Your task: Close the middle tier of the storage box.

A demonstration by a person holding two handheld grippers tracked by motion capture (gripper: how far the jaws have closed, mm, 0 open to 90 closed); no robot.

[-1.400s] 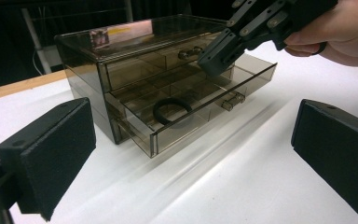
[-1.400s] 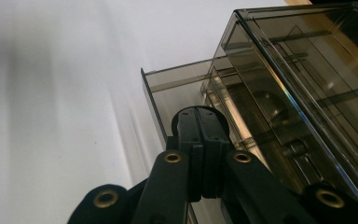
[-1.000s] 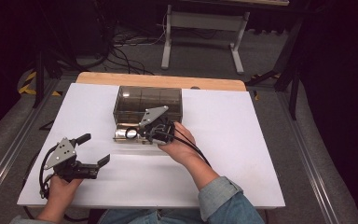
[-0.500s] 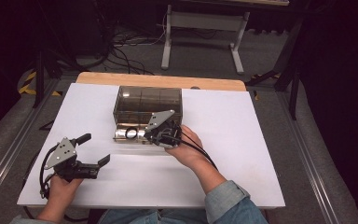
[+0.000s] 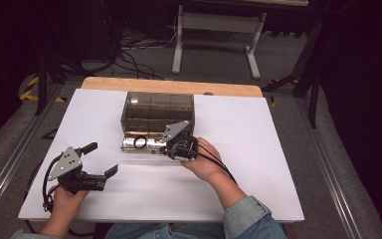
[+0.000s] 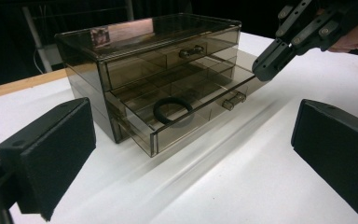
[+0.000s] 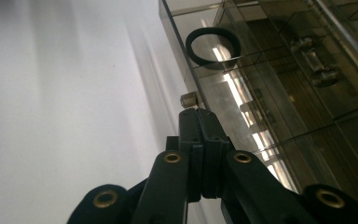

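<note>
Right tongs (image 5: 171,148) clenched with nothing between them, tip just beside the open drawer (image 6: 186,114) front at frame centre of the high view, near its knob (image 7: 188,99). Left tongs (image 5: 99,162) released, lower left, well apart from the drawer box (image 5: 158,112). Black ring (image 5: 140,142) lies in the drawer. No readable writing. Right tongs have shifted slightly rightward since the earlier frame; the left ones haven't moved.

Around the table: stand, cables and dark floor

The white table top (image 5: 258,149) lies bare and bright, with a strip of its wooden edge (image 5: 174,86) along the far side. Beyond it stands a grey metal stand (image 5: 214,30) on two feet, black cables (image 5: 129,55) tangle over the grey floor, and yellow-black hazard tape (image 5: 30,89) marks the far left.
</note>
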